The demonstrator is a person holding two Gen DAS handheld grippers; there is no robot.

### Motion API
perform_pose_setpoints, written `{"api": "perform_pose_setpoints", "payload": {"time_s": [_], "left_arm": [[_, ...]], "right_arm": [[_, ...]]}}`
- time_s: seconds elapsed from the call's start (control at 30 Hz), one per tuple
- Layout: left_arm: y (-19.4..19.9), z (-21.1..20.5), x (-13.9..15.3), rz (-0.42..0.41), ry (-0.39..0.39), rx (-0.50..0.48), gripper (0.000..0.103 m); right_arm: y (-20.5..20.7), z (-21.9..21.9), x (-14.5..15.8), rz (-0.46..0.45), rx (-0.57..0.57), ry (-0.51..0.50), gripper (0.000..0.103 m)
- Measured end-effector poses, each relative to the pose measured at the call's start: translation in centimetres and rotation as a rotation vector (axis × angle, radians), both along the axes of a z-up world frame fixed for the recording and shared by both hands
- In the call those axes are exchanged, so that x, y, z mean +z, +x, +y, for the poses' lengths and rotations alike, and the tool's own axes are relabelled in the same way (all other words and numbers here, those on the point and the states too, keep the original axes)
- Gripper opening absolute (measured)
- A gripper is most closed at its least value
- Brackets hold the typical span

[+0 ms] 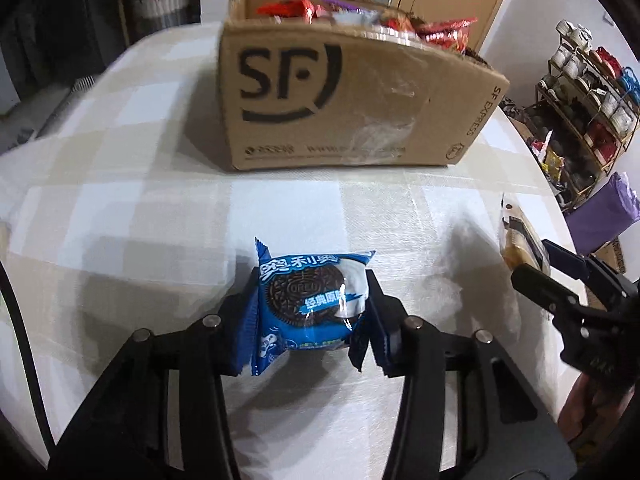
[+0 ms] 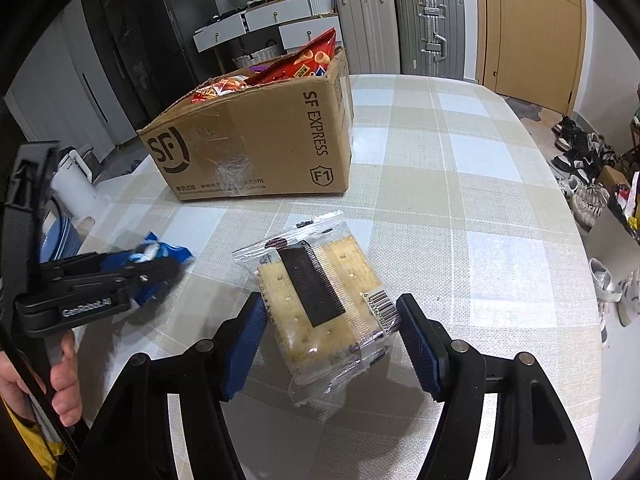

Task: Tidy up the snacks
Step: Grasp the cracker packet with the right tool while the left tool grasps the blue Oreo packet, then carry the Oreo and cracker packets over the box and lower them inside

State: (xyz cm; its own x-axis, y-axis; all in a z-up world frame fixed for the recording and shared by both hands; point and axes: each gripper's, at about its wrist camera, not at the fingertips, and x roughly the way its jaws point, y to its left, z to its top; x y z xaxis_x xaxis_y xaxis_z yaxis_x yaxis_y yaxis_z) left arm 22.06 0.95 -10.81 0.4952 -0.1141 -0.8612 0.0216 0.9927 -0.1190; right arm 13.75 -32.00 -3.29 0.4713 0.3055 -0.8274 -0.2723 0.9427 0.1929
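Oreo pack [image 1: 312, 300]: lower centre of your left wrist view, clamped between the blue pads of your left hand-held gripper [image 1: 310, 312]. Cracker pack [image 2: 320, 300]: lower centre of the right wrist view, lying on the table [image 2: 460, 160] between the jaws of your right hand-held gripper [image 2: 332, 344]; whether the pads press it cannot be told. The box [image 2: 256, 140], holding snack bags, stands at upper left.
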Motion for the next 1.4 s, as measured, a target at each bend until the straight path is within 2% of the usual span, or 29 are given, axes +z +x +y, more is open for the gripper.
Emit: {"api": "perform_pose_setpoints", "payload": {"time_s": [0.03, 0.4, 0.6, 0.83, 1.0, 1.13, 1.23, 1.4], "left_arm": [[-1.1, 0.5, -0.5, -0.012, 0.01, -0.002, 0.043], [-2.8, -0.3, 1.6, -0.063, 0.02, -0.031, 0.043], [-4.3, -0.6, 2.8, -0.085, -0.004, -0.043, 0.043], [-7.9, -0.5, 3.9, -0.132, 0.002, -0.043, 0.043], [-10.1, -0.1, 4.3, -0.134, -0.011, -0.034, 0.043], [-11.5, 0.3, 5.2, -0.152, -0.008, -0.029, 0.043], [-12.1, 0.4, 6.0, -0.172, 0.021, -0.024, 0.043], [-12.3, 0.7, 8.4, -0.194, -0.005, -0.035, 0.043]], "right_arm": [[0.0, 0.0, 0.0, 0.001, -0.001, 0.003, 0.067], [0.1, -0.4, 0.1, 0.006, -0.012, 0.076, 0.067], [-0.3, 0.0, 1.0, 0.012, -0.022, 0.169, 0.067], [-2.8, 0.6, 1.9, 0.016, -0.039, 0.245, 0.067], [-4.9, 0.7, 2.6, 0.013, -0.052, 0.308, 0.067], [-6.4, 0.5, 3.7, -0.004, -0.054, 0.348, 0.067], [-6.8, 0.1, 4.8, -0.016, -0.063, 0.376, 0.067], [-6.5, -0.6, 6.9, -0.026, -0.072, 0.391, 0.067]]}}
